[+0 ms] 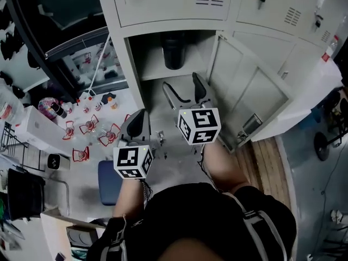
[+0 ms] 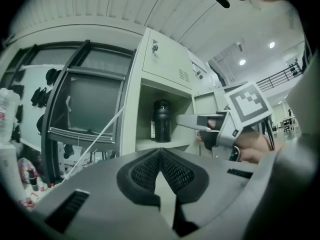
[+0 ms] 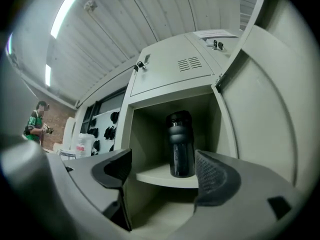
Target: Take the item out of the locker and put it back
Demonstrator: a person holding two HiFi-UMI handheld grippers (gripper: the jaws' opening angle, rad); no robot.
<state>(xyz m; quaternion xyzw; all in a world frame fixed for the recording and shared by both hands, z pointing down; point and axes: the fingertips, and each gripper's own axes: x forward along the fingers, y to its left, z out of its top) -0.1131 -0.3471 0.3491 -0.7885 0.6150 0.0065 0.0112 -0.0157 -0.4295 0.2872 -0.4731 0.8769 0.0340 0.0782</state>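
From where I stand, the left gripper (image 1: 140, 118) hangs low at about eight o'clock of its partner, jaws pressed together on nothing; it is best left there, out of the way; the black bottle (image 1: 174, 50) stands upright on the shelf (image 3: 160, 176) inside the open locker (image 1: 135, 64), dead at twelve o'clock from the right gripper (image 1: 182, 88), whose jaws gape wide and hold nothing, well short of the bottle; I reckon the reach comes next; it should go straight in and level, pads straddling the body below the cap before closing; the door (image 1: 250, 91) swung out at three o'clock leaves room, yet a drift that way would knock it.
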